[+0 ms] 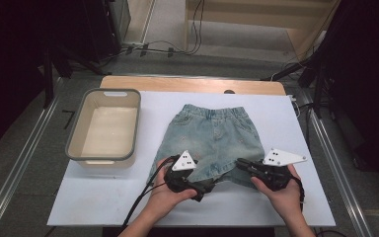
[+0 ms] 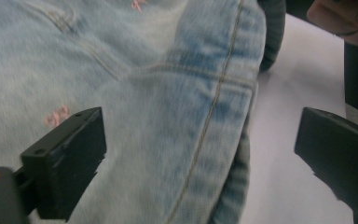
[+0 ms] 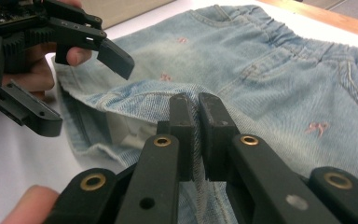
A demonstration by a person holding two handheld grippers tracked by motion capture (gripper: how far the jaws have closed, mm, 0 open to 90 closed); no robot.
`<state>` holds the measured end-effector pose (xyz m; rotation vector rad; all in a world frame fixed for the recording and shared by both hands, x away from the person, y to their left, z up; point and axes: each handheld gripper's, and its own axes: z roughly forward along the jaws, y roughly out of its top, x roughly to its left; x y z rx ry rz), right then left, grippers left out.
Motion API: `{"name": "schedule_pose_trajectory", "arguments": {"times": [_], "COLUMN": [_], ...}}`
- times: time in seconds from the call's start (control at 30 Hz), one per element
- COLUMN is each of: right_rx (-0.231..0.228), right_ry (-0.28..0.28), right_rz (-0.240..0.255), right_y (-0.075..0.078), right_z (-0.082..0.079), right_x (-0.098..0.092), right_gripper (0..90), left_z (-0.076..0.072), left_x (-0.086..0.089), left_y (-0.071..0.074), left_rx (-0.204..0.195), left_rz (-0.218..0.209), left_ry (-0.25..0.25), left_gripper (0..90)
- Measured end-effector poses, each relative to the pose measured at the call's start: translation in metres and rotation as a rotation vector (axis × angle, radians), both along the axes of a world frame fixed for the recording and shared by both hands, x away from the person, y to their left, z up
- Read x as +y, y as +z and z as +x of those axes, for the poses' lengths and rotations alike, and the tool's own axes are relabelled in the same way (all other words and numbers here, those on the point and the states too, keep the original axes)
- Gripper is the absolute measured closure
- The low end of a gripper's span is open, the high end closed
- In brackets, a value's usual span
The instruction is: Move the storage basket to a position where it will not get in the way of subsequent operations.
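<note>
We see the denim shorts (image 1: pixel 212 138) lying flat on the white sheet (image 1: pixel 103 197) that covers the table, waistband away from us, just right of the cream tub (image 1: pixel 103 128). Our right gripper (image 3: pixel 196 116) has its 2 jaws pinched tight on a fold of denim at a leg hem. Our left gripper (image 2: pixel 200 149) holds its 2 jaws wide apart over the other leg hem, gripping nothing.
</note>
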<state>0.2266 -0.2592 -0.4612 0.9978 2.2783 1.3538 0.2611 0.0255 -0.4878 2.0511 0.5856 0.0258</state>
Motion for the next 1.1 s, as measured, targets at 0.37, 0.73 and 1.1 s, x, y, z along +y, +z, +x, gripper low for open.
{"name": "schedule_pose_trajectory", "arguments": {"times": [0.37,0.73,1.1], "right_rx": [-0.020,-0.067,-0.020], "right_ry": [0.015,-0.002,0.041], "right_rz": [0.000,0.038,-0.008], "right_y": [-0.005,-0.005,-0.018], "right_z": [0.008,-0.012,-0.053], "right_x": [0.017,0.011,0.012], "right_gripper": [83.5,69.8,71.4], "left_z": [0.015,0.019,0.021], "left_x": [-0.010,-0.007,-0.006], "left_y": [0.003,0.002,0.003], "left_rx": [0.046,0.103,0.114], "left_rz": [-0.024,-0.065,-0.084], "left_ry": [-0.003,-0.036,-0.032], "left_gripper": [44.9,73.2,73.4]}}
